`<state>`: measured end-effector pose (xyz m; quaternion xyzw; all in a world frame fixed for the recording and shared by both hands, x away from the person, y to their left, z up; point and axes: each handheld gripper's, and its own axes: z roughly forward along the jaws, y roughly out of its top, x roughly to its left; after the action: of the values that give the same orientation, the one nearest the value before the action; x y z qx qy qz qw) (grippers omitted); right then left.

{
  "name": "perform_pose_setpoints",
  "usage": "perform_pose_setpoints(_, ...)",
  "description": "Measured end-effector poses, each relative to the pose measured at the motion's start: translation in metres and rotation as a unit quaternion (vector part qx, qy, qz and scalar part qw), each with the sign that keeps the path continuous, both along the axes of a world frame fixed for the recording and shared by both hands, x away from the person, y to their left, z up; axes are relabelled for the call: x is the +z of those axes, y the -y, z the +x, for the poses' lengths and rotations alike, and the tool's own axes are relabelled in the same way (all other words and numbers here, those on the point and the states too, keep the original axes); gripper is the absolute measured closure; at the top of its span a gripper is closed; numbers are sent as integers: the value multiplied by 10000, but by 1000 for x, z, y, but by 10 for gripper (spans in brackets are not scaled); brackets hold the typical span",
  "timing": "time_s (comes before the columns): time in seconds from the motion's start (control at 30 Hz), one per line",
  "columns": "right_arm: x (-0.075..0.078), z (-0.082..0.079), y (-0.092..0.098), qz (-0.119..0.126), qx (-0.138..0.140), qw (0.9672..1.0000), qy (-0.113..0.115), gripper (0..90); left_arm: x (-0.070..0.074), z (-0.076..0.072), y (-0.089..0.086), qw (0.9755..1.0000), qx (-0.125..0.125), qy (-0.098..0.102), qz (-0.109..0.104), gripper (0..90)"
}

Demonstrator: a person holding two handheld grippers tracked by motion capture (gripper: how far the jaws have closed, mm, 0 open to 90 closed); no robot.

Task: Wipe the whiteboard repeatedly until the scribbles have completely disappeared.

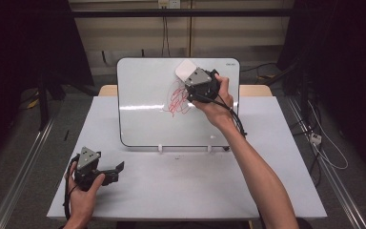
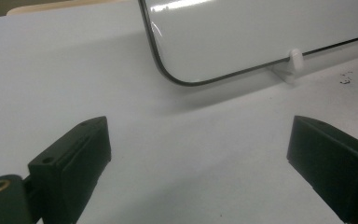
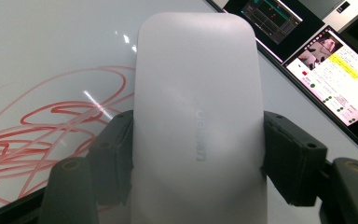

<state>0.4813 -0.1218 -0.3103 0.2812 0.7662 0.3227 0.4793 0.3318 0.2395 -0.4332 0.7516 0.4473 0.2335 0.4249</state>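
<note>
In the right gripper view, the white eraser (image 3: 198, 126) runs off the bottom edge and covers part of the red scribble (image 3: 51, 135). The screens' (image 3: 335, 70) text is too small to read.

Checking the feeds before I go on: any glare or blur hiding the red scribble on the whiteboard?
High view: a glare band crosses the whiteboard beside the red scribble, which stays readable. Right gripper view: small glints lie on the strokes, and the white eraser is soft and covers part of them. Left gripper view: glare at the board's top edge.
</note>
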Motion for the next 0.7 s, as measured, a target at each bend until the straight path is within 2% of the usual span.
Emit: perform_pose_setpoints(0.7, -2, -2, -4, -71, -85, 9999, -19, 319, 0, 0, -1, 10000, 3, 27, -14, 60)
